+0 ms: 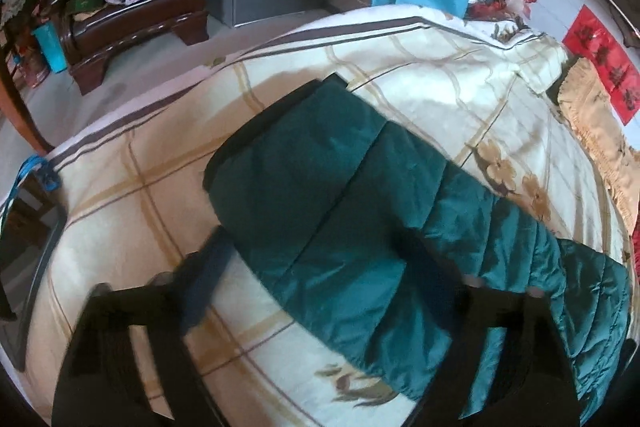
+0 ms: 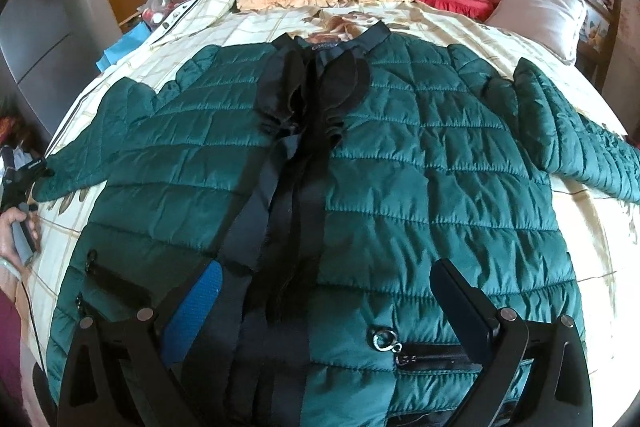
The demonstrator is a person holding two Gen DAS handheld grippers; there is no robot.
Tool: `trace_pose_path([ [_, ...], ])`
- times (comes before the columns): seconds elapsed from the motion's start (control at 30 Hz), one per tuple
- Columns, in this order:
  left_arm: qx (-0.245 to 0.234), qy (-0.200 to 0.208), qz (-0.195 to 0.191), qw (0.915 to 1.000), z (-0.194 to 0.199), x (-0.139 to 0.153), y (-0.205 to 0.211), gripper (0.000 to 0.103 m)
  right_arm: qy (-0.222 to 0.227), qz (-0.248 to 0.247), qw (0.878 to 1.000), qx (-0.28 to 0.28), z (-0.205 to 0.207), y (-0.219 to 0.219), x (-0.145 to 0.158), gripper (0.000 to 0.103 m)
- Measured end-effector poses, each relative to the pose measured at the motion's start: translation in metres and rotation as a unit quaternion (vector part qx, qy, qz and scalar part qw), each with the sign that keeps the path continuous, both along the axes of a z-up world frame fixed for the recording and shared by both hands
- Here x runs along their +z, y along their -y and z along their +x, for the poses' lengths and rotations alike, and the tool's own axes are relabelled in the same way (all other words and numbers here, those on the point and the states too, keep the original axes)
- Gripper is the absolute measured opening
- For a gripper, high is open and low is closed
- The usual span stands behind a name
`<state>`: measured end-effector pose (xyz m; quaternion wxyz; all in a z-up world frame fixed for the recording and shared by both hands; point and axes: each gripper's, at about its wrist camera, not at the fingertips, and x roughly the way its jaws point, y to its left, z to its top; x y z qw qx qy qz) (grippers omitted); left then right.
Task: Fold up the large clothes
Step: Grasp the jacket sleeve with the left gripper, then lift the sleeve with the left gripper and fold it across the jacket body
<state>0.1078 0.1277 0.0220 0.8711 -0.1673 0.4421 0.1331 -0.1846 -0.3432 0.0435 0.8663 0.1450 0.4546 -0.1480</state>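
right wrist view: green jacket spread flat, no fold begun

the bed (image 2: 440, 23), under a cream checked cover, carries everything. on it the quilted green jacket (image 2: 400, 163) lies face up and spread wide, collar toward the pillows, hem toward the camera, both sleeves thrown out to the sides. its dark front placket (image 2: 288, 187) runs down the middle, and a zip pocket with a ring pull (image 2: 386, 341) sits near the hem.

the right gripper (image 2: 326, 283) hovers over the lower front of the jacket, its fingers (image 2: 464, 303) spread wide with nothing between them. in the left wrist view, the left sleeve (image 1: 320, 187) stretches across the bed cover (image 1: 420, 75), cuff end away from the camera. the left gripper (image 1: 320, 267) hangs above it, fingers (image 1: 204, 279) apart and blurred, gripping nothing as far as i can see (one finger looks close to the cloth, but contact is unclear).

judging by the layout, this is the start of the fold: garment flattened, sleeves not yet brought in. the next move likely calls for the left fingers to close on the sleeve near its cuff and carry it across the chest, keeping the padded cloth from bunching. the right gripper could pin the body or take the other sleeve (image 2: 580, 139). the puffy, slippery fabric may spring back, so a firm pinch through both layers seems wise.
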Motion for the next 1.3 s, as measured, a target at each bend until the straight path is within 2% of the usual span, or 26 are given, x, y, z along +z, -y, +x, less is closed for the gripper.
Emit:
trace_pose_path([
  [0.03,-0.006,0.001,0.002,1.0000,0.001,0.001,0.002,0.067,-0.001,0.001,1.000,0.000,0.001,0.000,-0.001,0.103],
  [0.1,-0.019,0.008,0.000,0.9998,0.002,0.003,0.004,0.040,0.000,0.004,1.000,-0.001,0.001,-0.001,-0.001,0.103],
  [0.17,-0.027,0.020,-0.021,0.9992,-0.001,0.006,0.004,0.021,-0.001,0.004,1.000,-0.001,0.001,-0.002,-0.001,0.103],
  [0.2,-0.027,0.027,-0.032,0.9987,-0.003,0.009,0.003,0.018,-0.001,0.004,1.000,0.000,0.001,-0.002,-0.001,0.103],
  [0.47,-0.063,0.073,-0.071,0.9928,-0.027,0.046,0.019,0.015,0.003,0.012,1.000,0.002,-0.004,-0.003,-0.002,0.103],
  [0.63,-0.098,0.085,-0.080,0.9883,-0.039,0.068,0.044,0.015,0.006,0.012,1.000,0.004,-0.010,-0.005,0.000,0.103],
  [0.8,-0.130,0.094,-0.073,0.9844,-0.052,0.085,0.076,0.014,0.016,0.013,1.000,-0.001,-0.019,-0.001,0.007,0.103],
  [1.07,-0.188,0.111,-0.035,0.9753,-0.077,0.111,0.140,0.014,0.020,0.011,1.000,-0.002,-0.028,0.000,0.010,0.103],
  [1.3,-0.238,0.109,-0.040,0.9644,-0.092,0.120,0.188,0.014,0.021,0.014,1.000,-0.001,-0.030,0.001,0.011,0.103],
])
